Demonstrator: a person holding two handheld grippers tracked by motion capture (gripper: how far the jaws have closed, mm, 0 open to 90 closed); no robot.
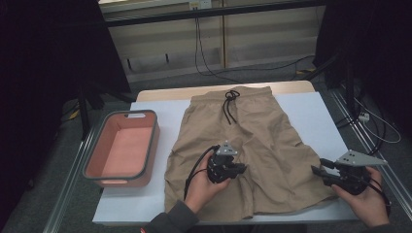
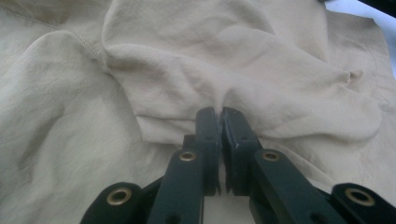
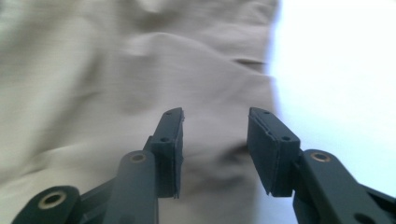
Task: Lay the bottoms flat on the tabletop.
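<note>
Two tools at the beige shorts

From above, we see the beige drawstring cotton shorts flat on the white desk. Our left tool is clamped on a fabric fold; our right tool gapes, holding nothing.

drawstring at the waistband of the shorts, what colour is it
Black, a knotted drawstring on the tan fabric shorts; it shows best in the high view.
</note>
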